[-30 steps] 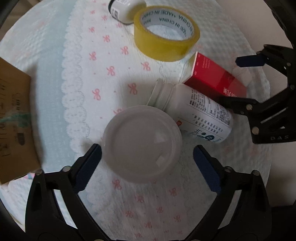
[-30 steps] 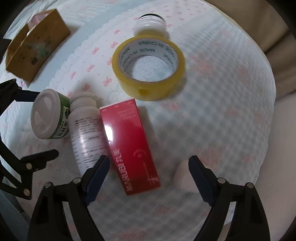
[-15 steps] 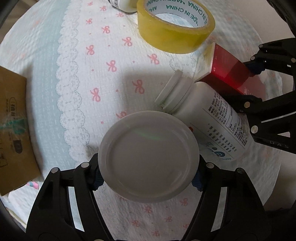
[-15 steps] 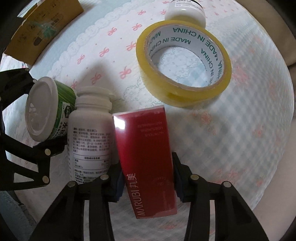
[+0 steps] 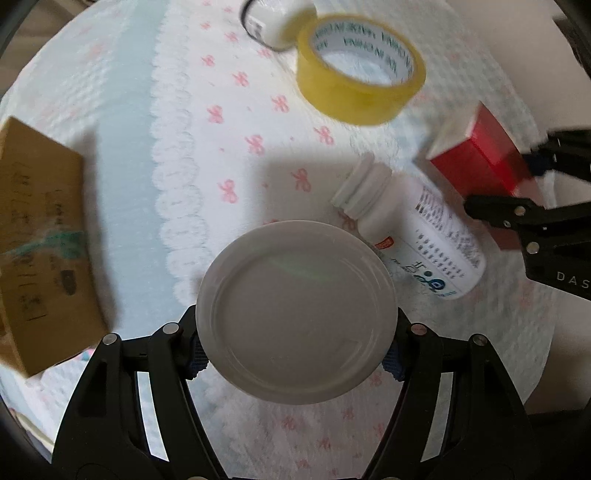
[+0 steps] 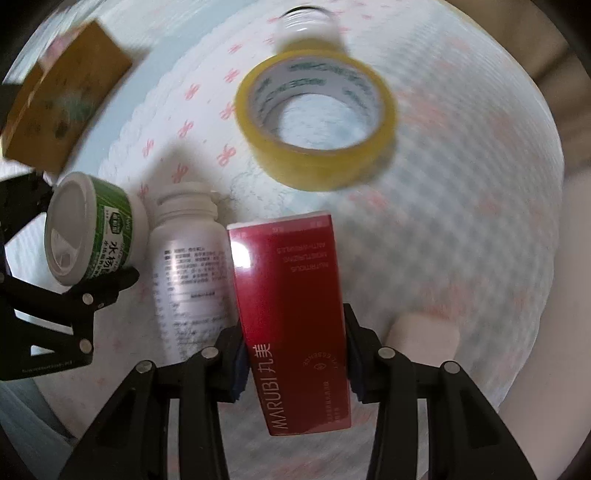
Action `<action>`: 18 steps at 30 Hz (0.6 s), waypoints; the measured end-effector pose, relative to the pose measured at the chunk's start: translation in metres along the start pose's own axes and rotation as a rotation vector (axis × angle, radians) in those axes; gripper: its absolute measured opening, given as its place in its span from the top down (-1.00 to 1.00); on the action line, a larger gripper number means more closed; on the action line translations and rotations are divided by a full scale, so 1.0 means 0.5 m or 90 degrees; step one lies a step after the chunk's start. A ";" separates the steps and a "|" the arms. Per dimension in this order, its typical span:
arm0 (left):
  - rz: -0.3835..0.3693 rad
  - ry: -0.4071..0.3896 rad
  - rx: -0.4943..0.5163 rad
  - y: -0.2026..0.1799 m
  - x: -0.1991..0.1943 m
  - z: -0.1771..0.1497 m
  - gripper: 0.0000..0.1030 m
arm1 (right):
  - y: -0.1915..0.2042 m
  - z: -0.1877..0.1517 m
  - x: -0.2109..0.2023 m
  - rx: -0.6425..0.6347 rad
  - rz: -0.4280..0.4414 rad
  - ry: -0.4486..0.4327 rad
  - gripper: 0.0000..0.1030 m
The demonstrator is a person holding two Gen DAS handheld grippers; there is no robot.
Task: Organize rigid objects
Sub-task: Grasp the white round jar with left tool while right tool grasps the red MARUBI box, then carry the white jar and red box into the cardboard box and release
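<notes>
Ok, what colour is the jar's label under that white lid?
Green with white stripes on the jar, clearest from the right wrist view.

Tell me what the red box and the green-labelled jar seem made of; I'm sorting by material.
Red box: probably glossy coated cardboard, judging by its sharp folded edges and glare streak. Green-labelled jar: apparently smooth white plastic, with a moulded ringed lid and printed wrap label.

From the left wrist the jar's wide lid (image 5: 297,312) hides its body and most of both pads. The small bottle (image 5: 271,26) is part hidden behind the tape (image 5: 360,72) (print blurred in both views). The cardboard box (image 6: 62,99) is blurred, its printing unreadable.
</notes>
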State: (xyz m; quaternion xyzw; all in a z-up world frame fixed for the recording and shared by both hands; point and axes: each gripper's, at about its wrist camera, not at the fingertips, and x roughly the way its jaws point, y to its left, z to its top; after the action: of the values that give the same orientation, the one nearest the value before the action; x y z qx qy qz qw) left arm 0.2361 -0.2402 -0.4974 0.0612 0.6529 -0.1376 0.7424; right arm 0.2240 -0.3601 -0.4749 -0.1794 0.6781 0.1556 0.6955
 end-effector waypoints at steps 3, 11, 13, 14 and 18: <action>-0.001 -0.025 -0.003 0.015 -0.060 -0.014 -0.32 | -0.008 -0.014 -0.042 0.061 0.008 -0.014 0.24; -0.007 -0.121 -0.012 0.053 -0.251 -0.049 -0.32 | 0.006 -0.081 -0.227 0.228 0.034 -0.116 0.23; -0.008 -0.147 -0.012 0.064 -0.299 -0.063 -0.32 | 0.024 -0.089 -0.271 0.256 0.037 -0.147 0.24; -0.007 -0.157 -0.011 0.073 -0.321 -0.066 -0.32 | 0.041 -0.086 -0.293 0.267 0.035 -0.164 0.24; -0.018 -0.191 -0.030 0.102 -0.405 -0.090 -0.32 | 0.069 -0.090 -0.358 0.297 0.040 -0.214 0.24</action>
State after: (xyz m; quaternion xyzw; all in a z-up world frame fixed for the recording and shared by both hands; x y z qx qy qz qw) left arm 0.1855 -0.1540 -0.3087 0.0134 0.5387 -0.1405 0.8306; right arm 0.1623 -0.3453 -0.2981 0.0345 0.5759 0.0443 0.8156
